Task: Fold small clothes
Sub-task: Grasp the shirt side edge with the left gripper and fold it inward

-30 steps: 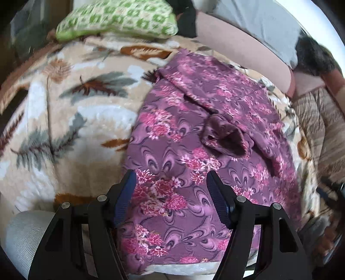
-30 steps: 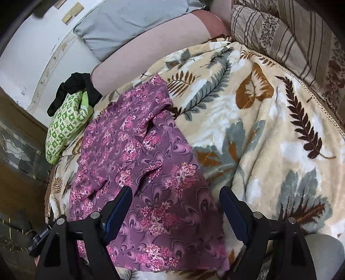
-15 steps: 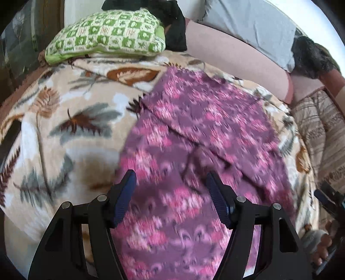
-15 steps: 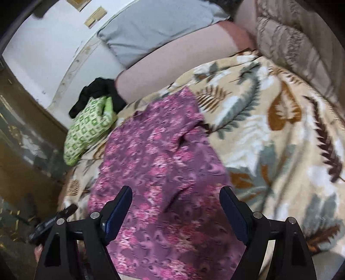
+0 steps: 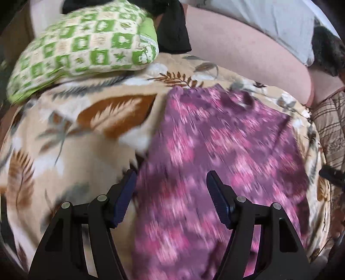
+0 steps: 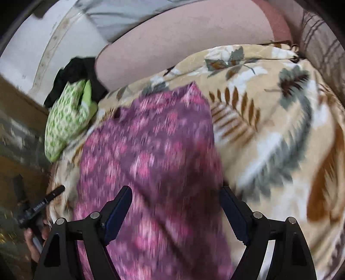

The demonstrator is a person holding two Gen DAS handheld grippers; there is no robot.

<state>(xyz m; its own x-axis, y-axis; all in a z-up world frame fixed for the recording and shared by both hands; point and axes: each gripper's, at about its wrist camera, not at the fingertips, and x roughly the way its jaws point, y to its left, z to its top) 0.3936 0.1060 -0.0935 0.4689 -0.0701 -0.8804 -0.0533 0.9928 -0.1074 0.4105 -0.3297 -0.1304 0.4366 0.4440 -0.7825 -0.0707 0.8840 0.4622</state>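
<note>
A purple garment with pink flowers [image 5: 226, 155] lies spread on a beige leaf-print blanket [image 5: 64, 150]; it also shows in the right wrist view [image 6: 155, 155]. Both views are motion-blurred. My left gripper [image 5: 171, 189] is open and empty, above the garment's left edge. My right gripper [image 6: 175, 206] is open and empty, above the garment's right edge, with the blanket [image 6: 280, 140] to its right. The garment's near end is hidden below both frames.
A green-and-white checked pillow [image 5: 86, 47] and a black cloth [image 5: 174, 32] lie at the far left of the bed. A pinkish bolster [image 5: 248, 49] and a grey pillow [image 5: 269, 17] lie along the back. A striped cushion [image 5: 330, 120] is at the right.
Both grippers have moved forward along the garment toward its far end; the pillow and bolster now look closer. The jaws stay open.
</note>
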